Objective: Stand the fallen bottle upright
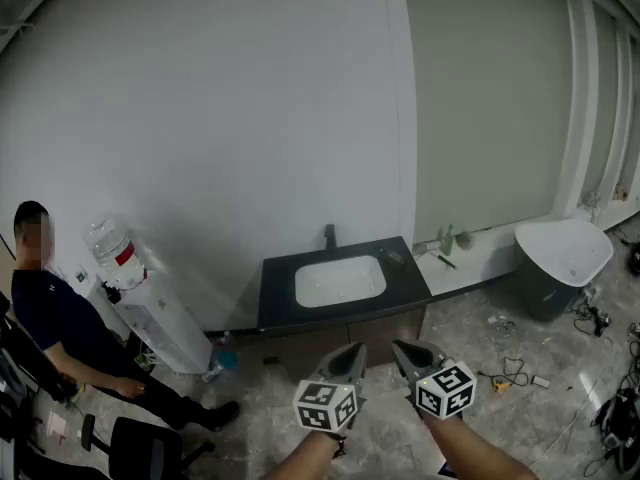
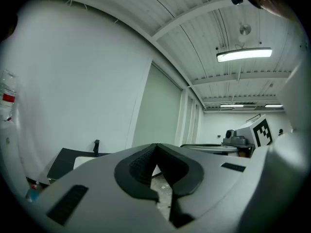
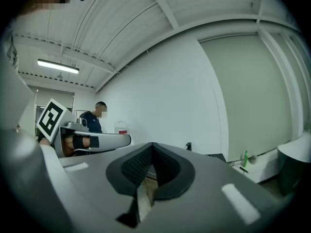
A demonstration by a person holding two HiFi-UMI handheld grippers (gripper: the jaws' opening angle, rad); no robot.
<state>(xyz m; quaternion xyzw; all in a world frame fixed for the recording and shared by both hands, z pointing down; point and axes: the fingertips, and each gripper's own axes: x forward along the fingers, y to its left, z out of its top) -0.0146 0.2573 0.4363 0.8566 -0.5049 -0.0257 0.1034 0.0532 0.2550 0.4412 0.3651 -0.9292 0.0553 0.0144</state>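
Observation:
A small bottle with a blue part (image 1: 222, 359) rests low on the floor beside the water dispenser (image 1: 160, 323); it also shows at the lower left as a small blue bottle (image 2: 31, 194). Whether it lies flat is too small to tell. My left gripper (image 1: 355, 352) and right gripper (image 1: 401, 350) are held side by side, level, at the bottom centre, well short of the sink counter (image 1: 275, 290). The left gripper (image 2: 156, 147) has its tips together with nothing between them. The right gripper (image 3: 152, 146) is likewise shut and empty. A green bottle (image 1: 447, 238) stands upright on the white ledge.
A person (image 1: 60, 318) sits at the left near an office chair (image 1: 140, 448). A large water jug (image 1: 112, 251) tops the dispenser. A grey and white tub (image 1: 565, 258) stands at the right, with cables (image 1: 600, 318) and small debris on the concrete floor.

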